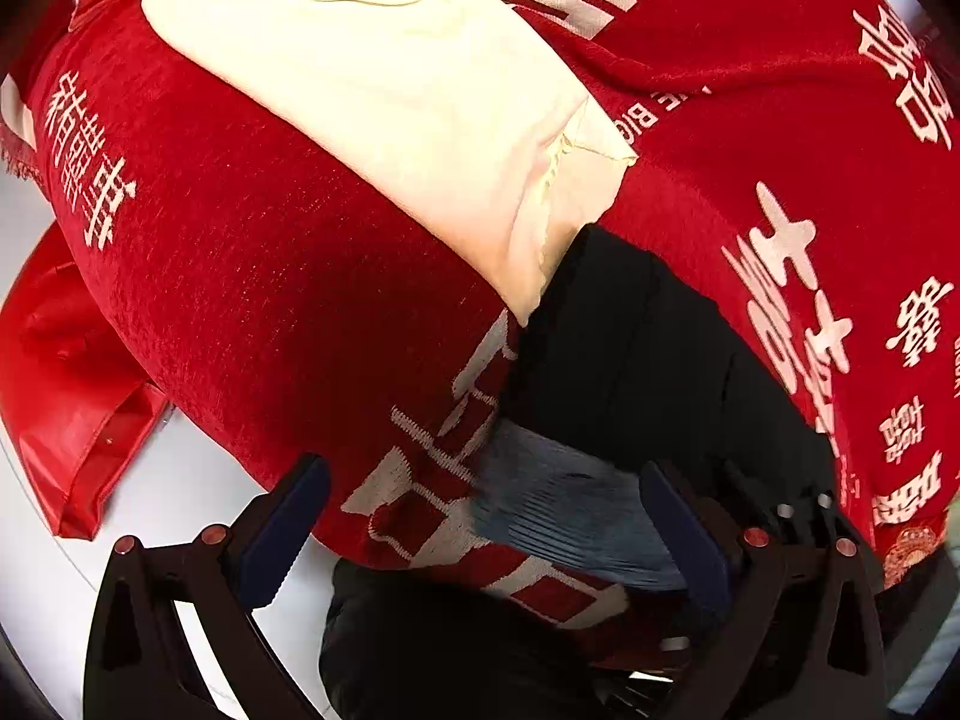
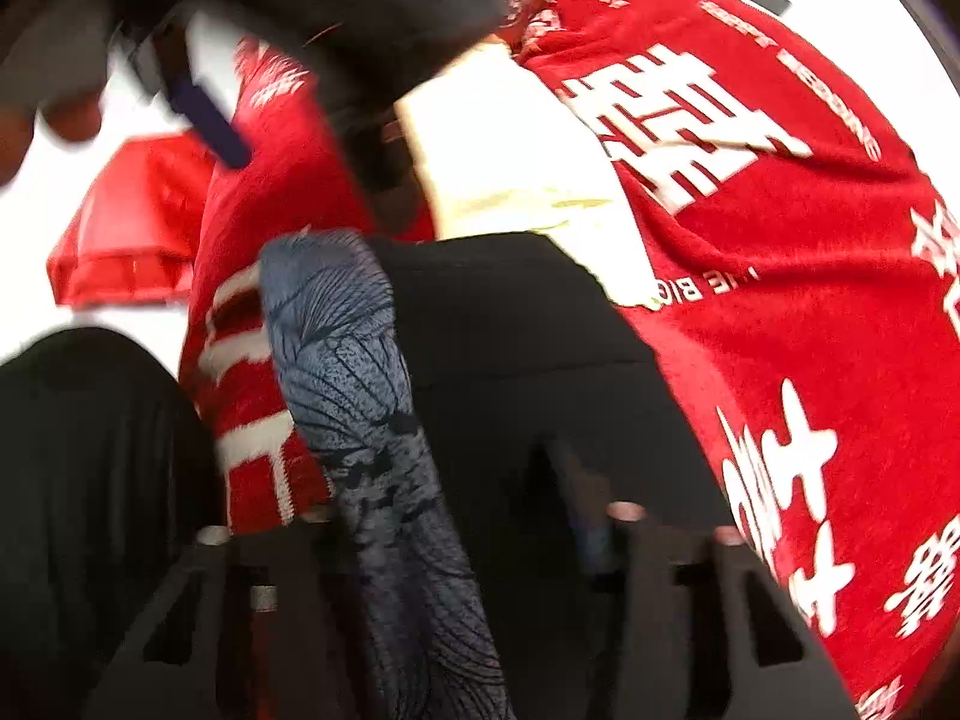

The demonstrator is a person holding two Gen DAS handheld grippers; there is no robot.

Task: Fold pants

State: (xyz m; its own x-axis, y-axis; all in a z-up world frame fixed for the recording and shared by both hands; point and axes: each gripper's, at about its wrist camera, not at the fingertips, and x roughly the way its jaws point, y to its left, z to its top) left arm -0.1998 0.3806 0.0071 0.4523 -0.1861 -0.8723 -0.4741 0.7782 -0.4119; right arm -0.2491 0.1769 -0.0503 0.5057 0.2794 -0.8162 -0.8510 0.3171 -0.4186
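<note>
The cream pants (image 1: 384,90) lie folded on a red cloth with white characters (image 1: 258,276); they also show in the right wrist view (image 2: 510,150). A black garment (image 1: 648,336) lies below them, with a blue-grey patterned cloth (image 1: 570,510) at its edge. My left gripper (image 1: 480,516) is open, its blue-padded fingers (image 1: 282,528) spread wide over the red cloth and patterned cloth. My right gripper (image 2: 456,540) is blurred; the patterned cloth (image 2: 372,420) runs between its fingers, and the black garment (image 2: 528,348) lies ahead.
A shiny red bag (image 1: 66,396) lies on the white table (image 1: 180,480) to the left, also seen in the right wrist view (image 2: 132,228). The left gripper (image 2: 198,96) shows blurred at the top of the right wrist view.
</note>
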